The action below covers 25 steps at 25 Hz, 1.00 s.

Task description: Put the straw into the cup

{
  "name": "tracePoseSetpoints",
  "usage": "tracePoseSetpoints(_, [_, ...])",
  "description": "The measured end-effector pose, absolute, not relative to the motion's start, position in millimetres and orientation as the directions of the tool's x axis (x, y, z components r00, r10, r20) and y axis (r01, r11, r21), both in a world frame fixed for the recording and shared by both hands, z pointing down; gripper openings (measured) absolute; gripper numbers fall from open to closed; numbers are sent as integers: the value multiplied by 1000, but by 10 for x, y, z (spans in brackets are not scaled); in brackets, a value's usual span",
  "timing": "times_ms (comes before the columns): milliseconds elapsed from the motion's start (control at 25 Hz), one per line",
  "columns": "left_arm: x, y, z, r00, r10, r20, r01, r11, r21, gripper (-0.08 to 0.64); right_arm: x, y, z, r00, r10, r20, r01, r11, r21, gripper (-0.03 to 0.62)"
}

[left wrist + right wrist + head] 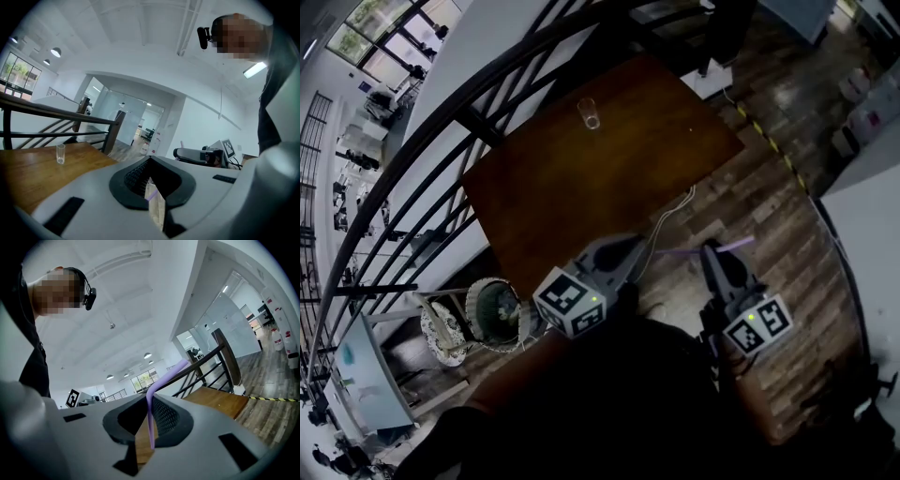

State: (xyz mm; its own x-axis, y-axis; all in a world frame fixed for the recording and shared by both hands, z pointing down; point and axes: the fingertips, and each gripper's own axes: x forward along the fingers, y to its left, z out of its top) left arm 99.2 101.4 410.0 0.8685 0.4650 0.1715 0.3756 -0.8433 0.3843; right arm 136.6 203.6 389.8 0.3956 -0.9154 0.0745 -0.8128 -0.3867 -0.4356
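Note:
A clear glass cup [589, 113] stands upright near the far edge of the brown table [581, 187]; the left gripper view shows the cup [60, 153] far off to the left. My right gripper [710, 251] is shut on a bent purple straw [151, 408], whose ends stick out both sides of the jaws [741, 243]. My left gripper [642, 246] is shut on a pale paper wrapper [154, 204] with a purple tip showing at its edge. Both grippers hover off the table's near corner, close together and far from the cup.
A dark stair railing [441, 141] runs along the table's left side. A wicker basket [492, 314] sits below the near left corner. A thin white strip [677, 208] lies by the table's near edge. Wood floor with yellow-black tape [769, 141] lies to the right.

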Motion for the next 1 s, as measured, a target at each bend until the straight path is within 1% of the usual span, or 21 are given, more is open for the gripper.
tracePoseSetpoints(400, [1384, -133, 3925, 912, 398, 96, 347, -875, 336, 11, 1874, 952, 3747, 347, -935, 76, -849, -347, -398, 40])
tracePoseSetpoints(680, [1328, -788, 3814, 941, 327, 88, 281, -899, 335, 11, 2020, 323, 3579, 305, -950, 64, -878, -306, -369, 40])
tracePoseSetpoints(1000, [1204, -1221, 3769, 971, 224, 84, 184, -923, 339, 11, 2080, -212, 3601, 197, -978, 74, -909, -210, -359, 40])
